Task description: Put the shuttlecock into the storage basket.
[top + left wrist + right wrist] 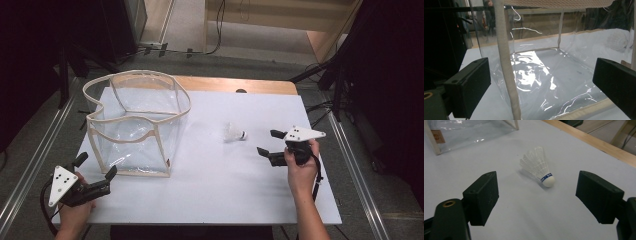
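A white shuttlecock [234, 133] lies on its side on the white tabletop, cork end toward the right; in the right gripper view the shuttlecock [537, 166] rests just ahead of the jaws. My right gripper [269, 143] is open a short way to its right, touching nothing. A clear plastic bag with cream fabric trim [136, 120] stands upright and open at the left. My left gripper [95, 167] is open at the bag's near left corner; the bag wall and its trim strip [507, 75] fill the space ahead of the jaws.
The white tabletop [215, 190] has a wooden edge [240, 85] at the back. Dark stands and cables ring the table on the floor. Bare tabletop lies in front of the bag and between the two hands.
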Demonstrator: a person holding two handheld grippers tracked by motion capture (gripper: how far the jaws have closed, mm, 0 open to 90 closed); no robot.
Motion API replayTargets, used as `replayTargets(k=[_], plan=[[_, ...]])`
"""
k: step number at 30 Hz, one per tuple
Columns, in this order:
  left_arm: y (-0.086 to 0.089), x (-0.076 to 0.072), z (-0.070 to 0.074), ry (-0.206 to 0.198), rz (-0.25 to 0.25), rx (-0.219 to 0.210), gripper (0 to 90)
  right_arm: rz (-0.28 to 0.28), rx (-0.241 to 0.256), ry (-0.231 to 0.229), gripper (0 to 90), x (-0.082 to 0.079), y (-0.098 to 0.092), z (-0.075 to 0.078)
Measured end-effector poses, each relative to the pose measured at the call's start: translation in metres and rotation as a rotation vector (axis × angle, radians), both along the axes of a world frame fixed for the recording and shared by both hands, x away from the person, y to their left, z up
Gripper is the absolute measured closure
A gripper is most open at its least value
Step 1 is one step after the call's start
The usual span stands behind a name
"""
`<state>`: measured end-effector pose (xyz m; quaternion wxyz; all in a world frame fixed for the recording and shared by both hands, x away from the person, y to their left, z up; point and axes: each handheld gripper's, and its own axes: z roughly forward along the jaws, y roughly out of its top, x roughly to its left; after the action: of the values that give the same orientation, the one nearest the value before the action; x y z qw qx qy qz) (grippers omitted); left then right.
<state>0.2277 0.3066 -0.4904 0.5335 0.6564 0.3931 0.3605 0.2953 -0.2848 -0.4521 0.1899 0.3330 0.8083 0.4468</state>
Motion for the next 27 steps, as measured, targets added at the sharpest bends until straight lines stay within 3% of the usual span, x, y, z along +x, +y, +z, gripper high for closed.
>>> replayTargets(k=[9, 15, 27], plan=[[0.0, 0.0, 0.0, 0.0, -0.001, 0.0, 2.3, 0.032, -0.036, 0.036, 15.9, 0.02, 0.008, 0.003], [0.0, 0.0, 0.0, 0.0, 0.0, -0.001, 2.3, 0.07, -0.084, 0.064, 15.9, 0.035, 0.016, 0.007], [0.001, 0.0, 0.0, -0.001, 0.003, -0.007, 2.3, 0.134, -0.148, 0.085, 15.8, 0.059, 0.028, 0.012]])
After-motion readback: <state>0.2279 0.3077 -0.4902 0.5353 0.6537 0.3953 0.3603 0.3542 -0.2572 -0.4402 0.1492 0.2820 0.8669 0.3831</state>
